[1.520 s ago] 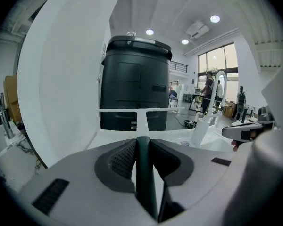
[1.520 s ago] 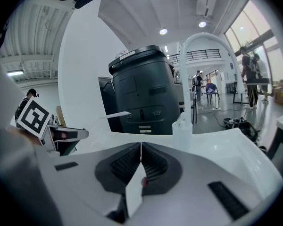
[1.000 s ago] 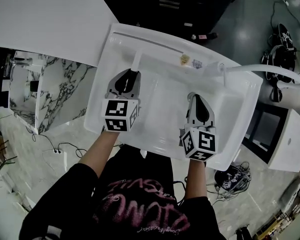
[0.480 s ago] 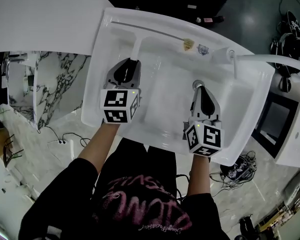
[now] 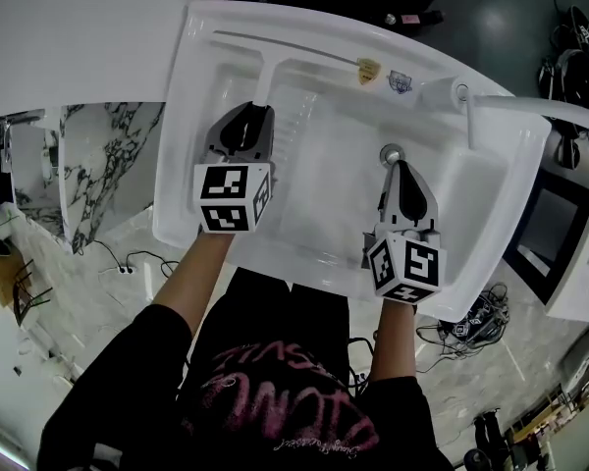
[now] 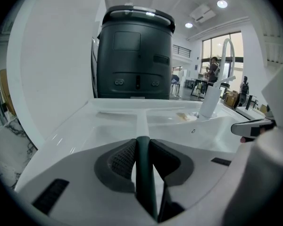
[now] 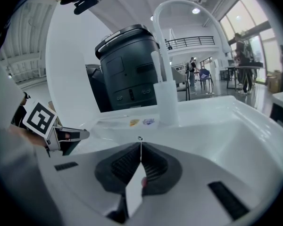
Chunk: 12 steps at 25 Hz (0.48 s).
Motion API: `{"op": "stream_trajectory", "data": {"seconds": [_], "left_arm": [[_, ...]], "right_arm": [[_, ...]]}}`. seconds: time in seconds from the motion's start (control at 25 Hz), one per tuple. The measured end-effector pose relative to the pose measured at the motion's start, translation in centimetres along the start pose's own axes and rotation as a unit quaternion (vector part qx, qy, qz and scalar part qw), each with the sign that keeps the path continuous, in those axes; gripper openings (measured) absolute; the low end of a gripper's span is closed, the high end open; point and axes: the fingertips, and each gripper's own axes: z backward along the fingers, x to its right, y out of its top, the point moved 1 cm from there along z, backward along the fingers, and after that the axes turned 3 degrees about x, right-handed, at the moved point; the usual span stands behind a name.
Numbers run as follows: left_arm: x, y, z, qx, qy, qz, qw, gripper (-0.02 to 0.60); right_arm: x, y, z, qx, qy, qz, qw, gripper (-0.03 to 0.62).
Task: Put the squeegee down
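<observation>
The squeegee has a dark handle [image 6: 143,173], a white stem [image 5: 265,78] and a long blade [image 5: 285,47] that lies along the far ledge of the white sink [image 5: 174,180]. My left gripper [image 5: 247,118] is shut on the handle, its ribbed pads [image 6: 123,160] pressing it from both sides, over the left part of the basin. In the left gripper view the stem [image 6: 141,121] runs straight ahead to the blade [image 6: 127,111]. My right gripper [image 5: 401,167] hovers just before the drain [image 5: 391,152], jaws together with nothing between them [image 7: 140,148].
A white faucet [image 5: 461,96] stands at the sink's back right corner, its spout arching high [image 7: 166,93]. Two small stickers [image 5: 383,75] sit on the back ledge. A big black bin [image 6: 134,55] stands behind the sink. A marble-patterned block [image 5: 98,165] is at the left.
Both grippers have sunk lower into the sink basin. The squeegee handle stays clamped in the left jaws and the right jaws stay together.
</observation>
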Motion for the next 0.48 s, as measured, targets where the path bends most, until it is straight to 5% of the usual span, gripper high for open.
{"op": "stream_trajectory", "data": {"seconds": [0.48], "left_arm": [[0.12,-0.96,-0.95,-0.01,0.0,-0.001,1.0,0.095]], "right_arm": [[0.1,-0.97,-0.68,-0.009,0.002,-0.001,1.0,0.021]]}}
